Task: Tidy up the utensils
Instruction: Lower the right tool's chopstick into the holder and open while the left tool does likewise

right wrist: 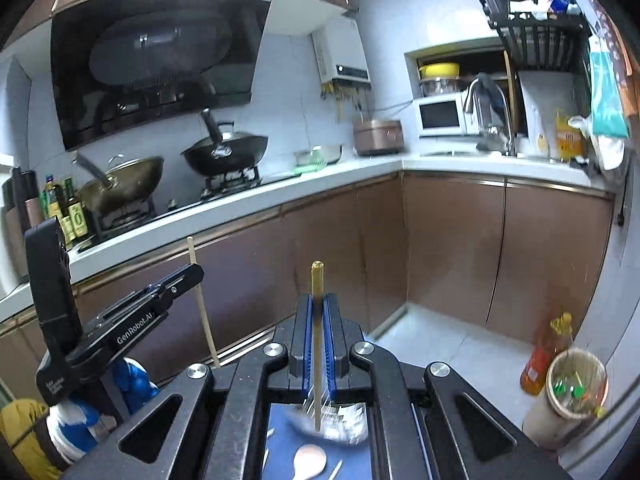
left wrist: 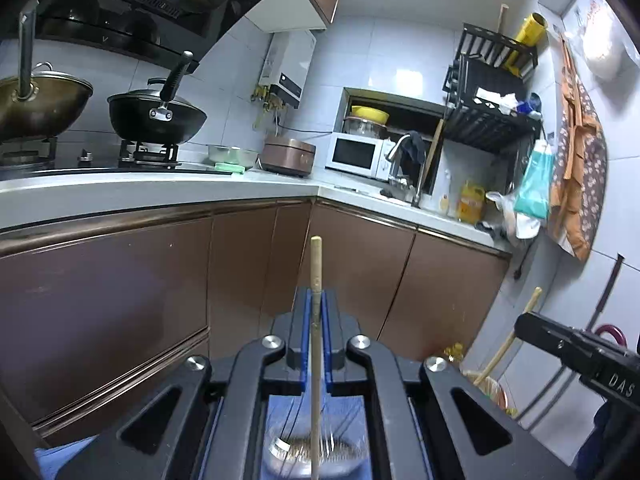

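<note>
My left gripper [left wrist: 316, 304] is shut on the thin wooden handle of a wire skimmer [left wrist: 316, 272]; its mesh head [left wrist: 316, 450] hangs below the jaws over a blue cloth. My right gripper [right wrist: 317, 306] is shut on the wooden handle of a second wire skimmer [right wrist: 317, 280], its blurred mesh head [right wrist: 332, 426] below the jaws. A beige rice paddle [right wrist: 309, 462] lies on the blue cloth [right wrist: 360, 468] under it. The left gripper body [right wrist: 120, 328] and its skimmer handle [right wrist: 202, 300] show at the left of the right wrist view. The right gripper body [left wrist: 576, 356] shows at the right of the left wrist view.
An L-shaped white counter [right wrist: 280, 196] over brown cabinets holds two woks [right wrist: 224, 152] on a stove, a rice cooker [right wrist: 378, 136], a microwave [right wrist: 440, 116] and a sink tap [right wrist: 486, 112]. A bin [right wrist: 568, 396] and an oil bottle [right wrist: 540, 360] stand on the floor at right.
</note>
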